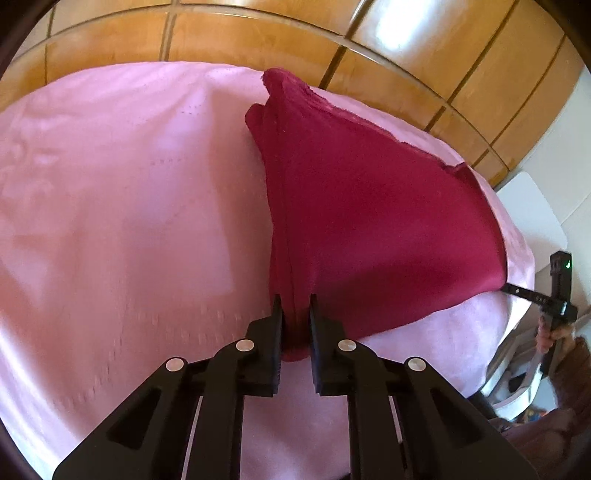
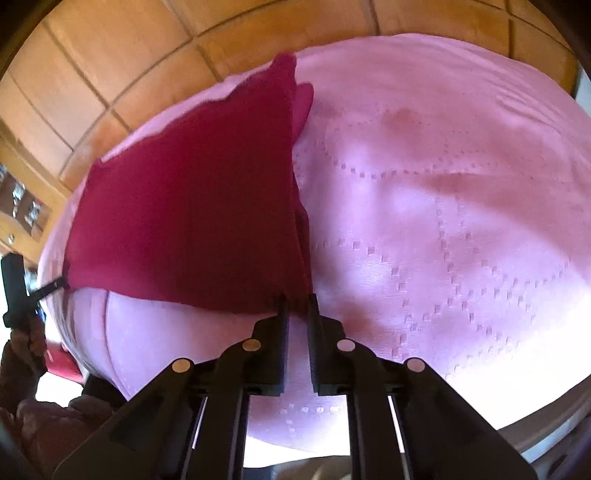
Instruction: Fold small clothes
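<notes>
Pink tablecloth [image 1: 110,221] over wooden floor [image 1: 258,33]; both claws clamped on red garment [image 1: 369,221].

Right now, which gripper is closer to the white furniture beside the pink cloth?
Right. The right gripper pinches the dark red garment at the corner beside the white furniture; the left gripper pinches the opposite corner, farther away.

Each camera sits just behind its own gripper, looking steeply down along the fingers at close range. The left view faces the garment [image 1: 369,206] from its left end, the right view from its right end. Both share the garment, the pink cloth [image 1: 129,203] and the far tiled floor [image 1: 258,37], and each catches the other gripper at its edge.
</notes>
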A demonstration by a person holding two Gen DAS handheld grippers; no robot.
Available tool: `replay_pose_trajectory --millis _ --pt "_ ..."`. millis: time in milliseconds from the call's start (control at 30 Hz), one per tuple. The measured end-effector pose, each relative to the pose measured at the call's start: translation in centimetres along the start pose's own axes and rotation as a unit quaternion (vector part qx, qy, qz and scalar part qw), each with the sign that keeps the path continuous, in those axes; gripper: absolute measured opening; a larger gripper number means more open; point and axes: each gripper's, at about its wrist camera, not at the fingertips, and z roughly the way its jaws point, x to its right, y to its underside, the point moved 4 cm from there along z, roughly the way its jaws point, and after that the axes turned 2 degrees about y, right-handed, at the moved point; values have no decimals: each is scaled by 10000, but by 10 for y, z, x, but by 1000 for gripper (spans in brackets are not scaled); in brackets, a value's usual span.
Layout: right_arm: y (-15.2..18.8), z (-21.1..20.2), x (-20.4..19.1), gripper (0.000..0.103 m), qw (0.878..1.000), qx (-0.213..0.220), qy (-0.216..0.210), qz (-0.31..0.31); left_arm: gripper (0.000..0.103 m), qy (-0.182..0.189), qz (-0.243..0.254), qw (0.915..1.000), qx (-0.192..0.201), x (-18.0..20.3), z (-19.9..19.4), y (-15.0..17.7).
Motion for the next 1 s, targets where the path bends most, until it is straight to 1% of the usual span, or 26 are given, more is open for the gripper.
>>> replay_pose_trajectory --millis 33,100,133,167,200,233,267,300,333,367,433,500,533,567,700,767,933,967,1000 --pt "0 -4 -1 9 10000 21 11 -11 12 10 16 10000 42 2 -4 0" --pt "0 -10 -5 17 9995 -53 230 -220 12 -4 -5 9999 155 2 -14 -2" --pt "-1 -15 -5 20 9991 -20 316 -275 12 0 -22 9998 194 2 -18 -5" --pt "-3 -22 -6 33 9991 61 320 -264 12 -21 -57 9996 272 1 -22 -9" --pt "-9 -31 -7 47 9990 233 313 -215 12 -22 -113 9993 355 -1 -26 -13" --pt "-14 -39 -12 50 9982 411 372 -240 12 31 -217 9987 457 -4 -30 -20" --pt "-20 -45 -16 50 9975 527 367 -293 15 68 -296 9981 542 -6 -33 -27" --pt "-26 -49 -21 55 9968 635 335 -350 20 63 -349 9976 603 -6 -34 -31" --pt "-34 -50 -31 62 9956 765 340 -423 31 75 -421 9967 689 -8 -34 -41" --pt "-40 -50 -40 64 9945 853 353 -503 36 61 -482 9959 764 -10 -32 -50" --pt "-57 -41 -64 72 9921 1027 299 -661 36 120 -545 9948 854 -10 -27 -66" --pt "-73 -26 -84 75 9904 1108 311 -766 36 146 -542 9946 876 -8 -21 -80" --pt "-82 -15 -93 75 9894 1118 374 -848 36 160 -555 9948 840 -8 -13 -90" --pt "-90 -4 -101 75 9887 1130 437 -880 36 187 -575 9948 813 -8 -9 -94" --pt "-123 28 -114 77 9877 1172 634 -819 36 12 -841 9931 817 -16 13 -119" --pt "-135 40 -110 78 9868 1185 801 -762 36 -89 -1060 9915 744 -23 26 -131" --pt "-149 66 -89 79 9866 1066 1098 -567 36 -34 -1269 9907 496 -24 52 -145" --pt "-151 71 -84 79 9866 1048 1137 -521 36 -93 -1249 9909 495 -23 55 -146" --pt "-152 76 -80 79 9864 1039 1184 -478 35 -363 -1177 9910 516 -24 58 -147"
